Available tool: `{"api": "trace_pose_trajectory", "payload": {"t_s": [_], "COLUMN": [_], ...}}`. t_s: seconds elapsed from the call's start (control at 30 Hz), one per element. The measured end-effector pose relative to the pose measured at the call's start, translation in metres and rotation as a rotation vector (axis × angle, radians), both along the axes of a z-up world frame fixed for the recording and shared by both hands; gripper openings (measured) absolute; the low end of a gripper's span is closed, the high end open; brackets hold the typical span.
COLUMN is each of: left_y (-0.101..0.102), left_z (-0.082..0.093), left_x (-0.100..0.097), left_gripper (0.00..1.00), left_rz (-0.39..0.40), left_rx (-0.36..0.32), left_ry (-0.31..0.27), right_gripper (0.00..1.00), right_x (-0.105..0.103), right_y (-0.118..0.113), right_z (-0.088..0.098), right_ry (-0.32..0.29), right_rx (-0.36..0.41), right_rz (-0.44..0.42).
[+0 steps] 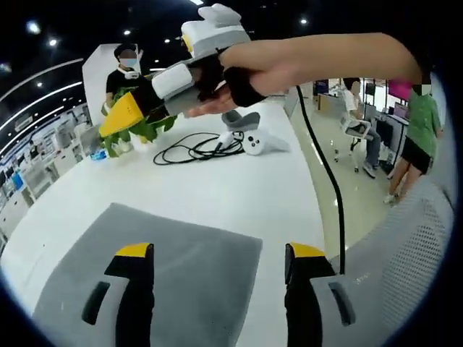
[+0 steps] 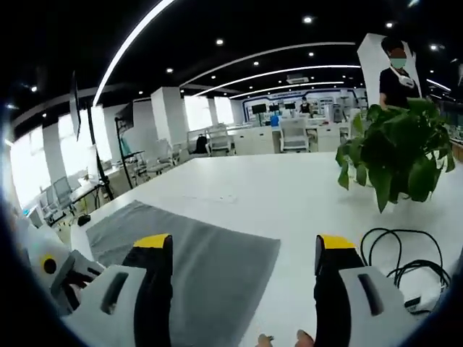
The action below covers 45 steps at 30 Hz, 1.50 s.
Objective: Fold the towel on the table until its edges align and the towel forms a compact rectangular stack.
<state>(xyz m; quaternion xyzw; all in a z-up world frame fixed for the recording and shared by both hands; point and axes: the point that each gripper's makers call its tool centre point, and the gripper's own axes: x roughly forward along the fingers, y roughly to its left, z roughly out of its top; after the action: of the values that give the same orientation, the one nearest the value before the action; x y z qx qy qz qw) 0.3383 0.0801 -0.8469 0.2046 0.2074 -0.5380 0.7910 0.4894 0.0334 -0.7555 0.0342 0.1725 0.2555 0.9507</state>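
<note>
both jaws apart – towel (image 1: 181,267) flat, unfolded on table (image 1: 239,188).

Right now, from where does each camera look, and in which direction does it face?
Left gripper view: rides on the left tongs, low over the white table, looking across the grey towel; the right tongs and the person's arm cross above, jaws together.
Right gripper view: rides on the right tongs, higher up, looking along the table at the towel and a potted plant; the left tongs show at lower left.
Shared: towel, table, plant, black cable.
</note>
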Motion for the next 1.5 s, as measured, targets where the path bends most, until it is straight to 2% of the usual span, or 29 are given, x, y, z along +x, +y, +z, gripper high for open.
{"api": "trace_pose_trajectory", "payload": {"t_s": [0.03, 0.3, 0.37, 0.5, 0.6, 0.73, 0.87, 1.03, 1.13, 1.5], "left_y": [-0.002, -0.023, -0.028, -0.035, -0.039, -0.042, -0.047, -0.051, -0.056, -0.054], "left_z": [-0.001, -0.021, -0.02, -0.026, -0.031, -0.039, -0.045, -0.051, -0.051, -0.061], "left_x": [0.0, -0.009, -0.016, -0.02, -0.023, -0.026, -0.031, -0.031, -0.035, -0.028], "left_gripper": [0.61, 0.62, 0.61, 0.54, 0.42, 0.4, 0.3, 0.28, 0.23, 0.23], "left_rz": [-0.005, -0.042, -0.07, -0.081, -0.099, -0.11, -0.122, -0.105, -0.131, -0.103], "left_rx": [-0.002, -0.008, -0.006, -0.003, 0.001, 0.013, 0.013, 0.0, -0.015, -0.003], "left_ry": [0.001, 0.048, 0.048, 0.048, 0.057, 0.063, 0.081, 0.12, 0.11, 0.132], "right_gripper": [0.79, 0.76, 0.75, 0.73, 0.71, 0.7, 0.68, 0.66, 0.65, 0.61], "right_x": [0.004, 0.019, 0.021, 0.025, 0.032, 0.038, 0.041, 0.046, 0.049, 0.063], "right_y": [0.001, 0.003, 0.003, 0.007, 0.008, 0.009, 0.01, 0.013, 0.015, 0.026], "right_z": [-0.004, -0.023, -0.029, -0.037, -0.043, -0.048, -0.056, -0.068, -0.072, -0.084], "right_ry": [0.007, 0.025, 0.026, 0.03, 0.031, 0.031, 0.041, 0.058, 0.061, 0.064], "right_rx": [-0.001, -0.01, -0.055, -0.076, -0.071, -0.065, -0.061, -0.06, -0.061, -0.063], "right_rz": [0.005, 0.016, 0.031, 0.049, 0.051, 0.049, 0.044, 0.046, 0.048, 0.058]}}
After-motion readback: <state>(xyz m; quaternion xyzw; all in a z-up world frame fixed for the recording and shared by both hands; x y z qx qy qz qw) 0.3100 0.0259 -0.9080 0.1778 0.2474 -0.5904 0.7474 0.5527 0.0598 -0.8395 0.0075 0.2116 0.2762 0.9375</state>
